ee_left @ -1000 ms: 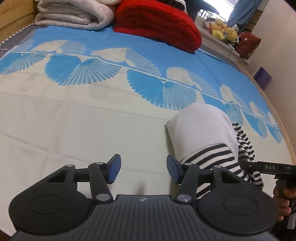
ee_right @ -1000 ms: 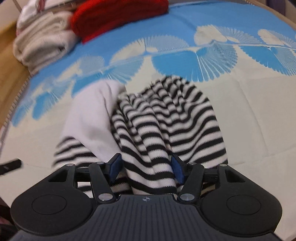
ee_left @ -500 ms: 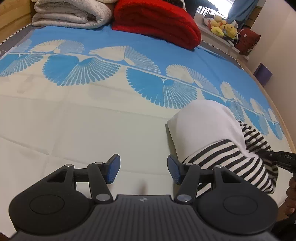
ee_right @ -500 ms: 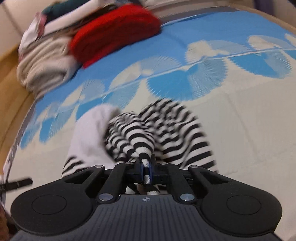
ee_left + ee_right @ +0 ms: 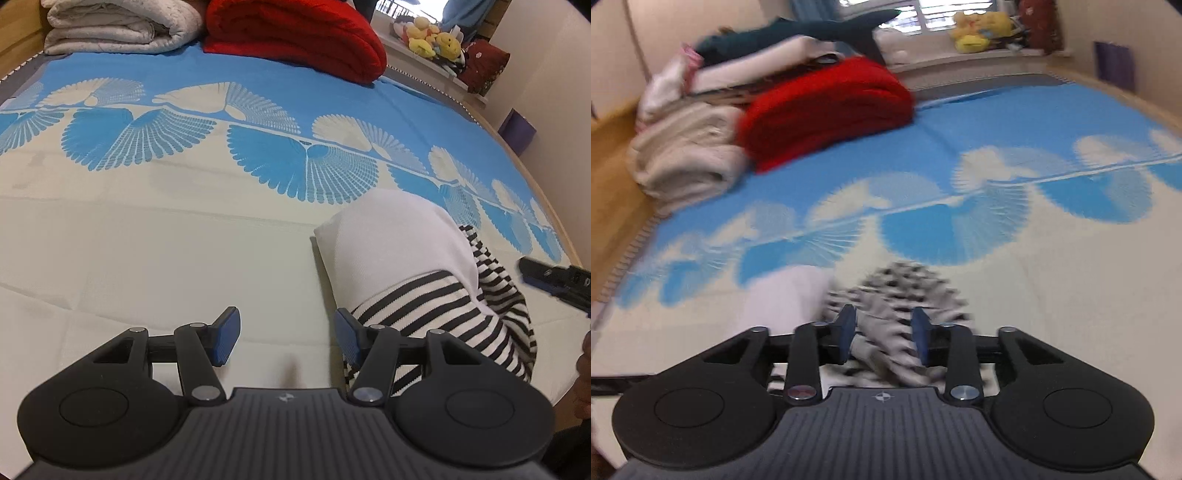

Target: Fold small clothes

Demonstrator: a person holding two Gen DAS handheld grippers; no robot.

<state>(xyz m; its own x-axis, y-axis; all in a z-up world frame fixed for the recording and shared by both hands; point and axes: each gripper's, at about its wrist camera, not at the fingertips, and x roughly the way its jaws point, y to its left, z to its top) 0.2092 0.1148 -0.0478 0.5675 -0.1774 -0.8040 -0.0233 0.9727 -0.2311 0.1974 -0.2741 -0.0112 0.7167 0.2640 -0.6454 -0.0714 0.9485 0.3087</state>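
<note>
bed: bedspread (image 5: pixel 155 236) is covering the whole top, cream near the cameras, blue with cream fan shapes across the middle and far side; wooden bed edge showing at right in the left wrist view.
red blanket: red blanket (image 5: pixel 295 35) is lying folded at the far end of the bed, touching the cream one on its left.
cream blanket: cream blanket (image 5: pixel 118 26) is sitting folded at the far left corner; in the right wrist view more folded things are stacked on top of it, blurred.
garment: striped garment (image 5: pixel 443 310), black-and-white stripes with a plain white section, is lying bunched on the cream part of the bedspread, white part toward the blue band, striped part nearer the cameras; right wrist view is blurring it heavily.
left gripper: left gripper (image 5: pixel 286 338) is hovering over bare bedspread just left of the garment, jaws standing well apart, nothing between them; right-hand pad (image 5: pixel 347 341) is overlapping the garment's striped hem in the picture, contact unclear.
right gripper: right gripper (image 5: pixel 884 338) is opening its jaws, striped cloth is sitting between the pads but not pinched, gaps showing on both sides; its tip is also showing at the right edge of the left wrist view.
stuffed toys: yellow stuffed toys (image 5: pixel 436 38) are sitting on the window ledge beyond the bed.
</note>
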